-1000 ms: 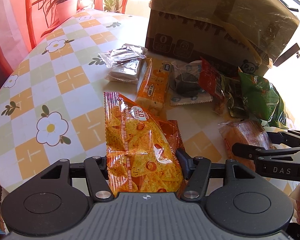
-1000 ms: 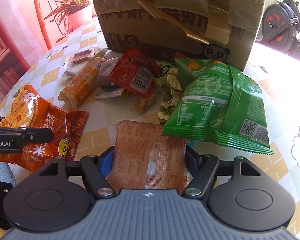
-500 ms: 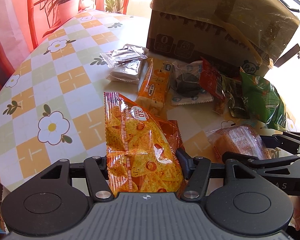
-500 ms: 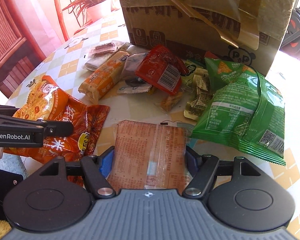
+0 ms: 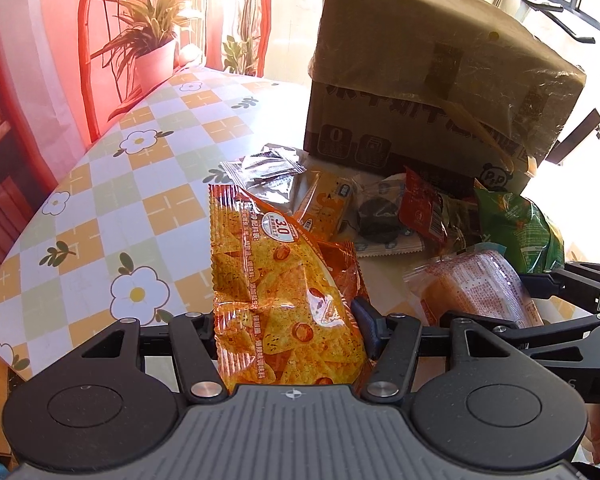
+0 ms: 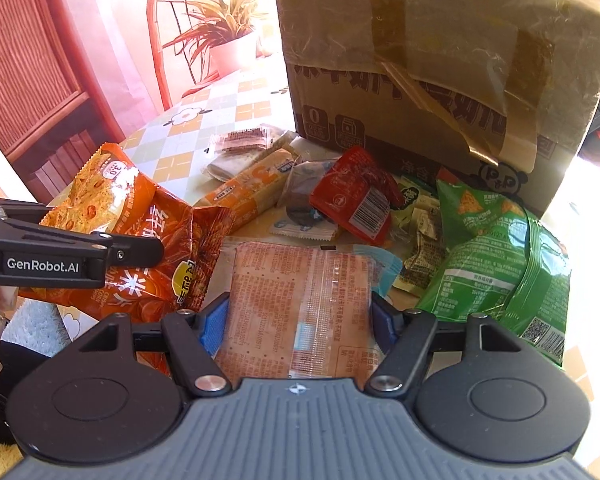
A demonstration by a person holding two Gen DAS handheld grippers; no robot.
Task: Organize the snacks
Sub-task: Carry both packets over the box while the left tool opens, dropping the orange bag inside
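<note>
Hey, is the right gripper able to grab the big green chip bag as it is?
Probably not yet: the right gripper is shut on the pink bread packet. The green chip bag lies uncovered just to its right.

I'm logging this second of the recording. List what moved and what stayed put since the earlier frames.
Both grippers have risen and tilted up, lifting their loads off the table: the left gripper keeps the orange chip bag, the right gripper keeps the pink bread packet. Nothing was grabbed or released. The snack pile, green chip bag and cardboard box stayed put.
</note>
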